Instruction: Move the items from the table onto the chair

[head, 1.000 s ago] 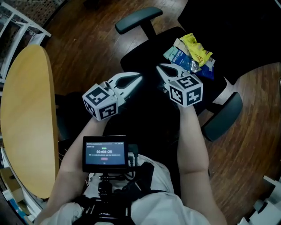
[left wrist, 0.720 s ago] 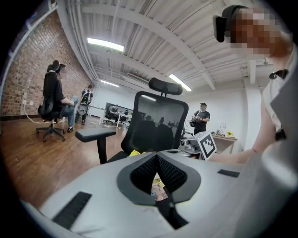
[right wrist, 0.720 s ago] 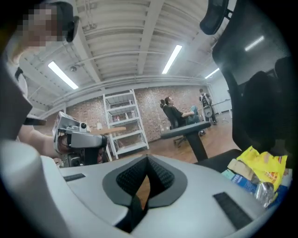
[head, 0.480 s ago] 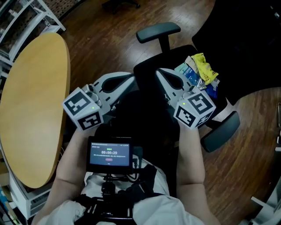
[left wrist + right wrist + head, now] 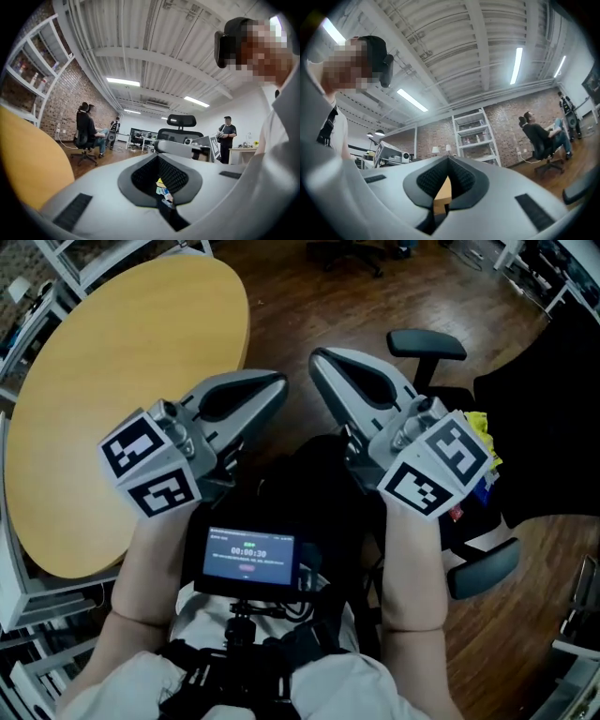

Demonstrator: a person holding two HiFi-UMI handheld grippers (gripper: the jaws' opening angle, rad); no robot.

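Yellow round wooden table (image 5: 112,381) curves left of the left gripper (image 5: 277,382), its edge just beside the closed, empty jaws; dark wood floor (image 5: 291,296) lies open ahead of both tips; right gripper (image 5: 319,359) is likewise pinched together on nothing; crumpled colourful snack packets (image 5: 485,432) lie right of it on the black office chair (image 5: 427,343).

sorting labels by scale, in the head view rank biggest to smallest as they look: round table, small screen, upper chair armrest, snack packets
1. round table, by far
2. small screen, nearest the camera
3. upper chair armrest and snack packets: about alike, packets partly hidden, unranked
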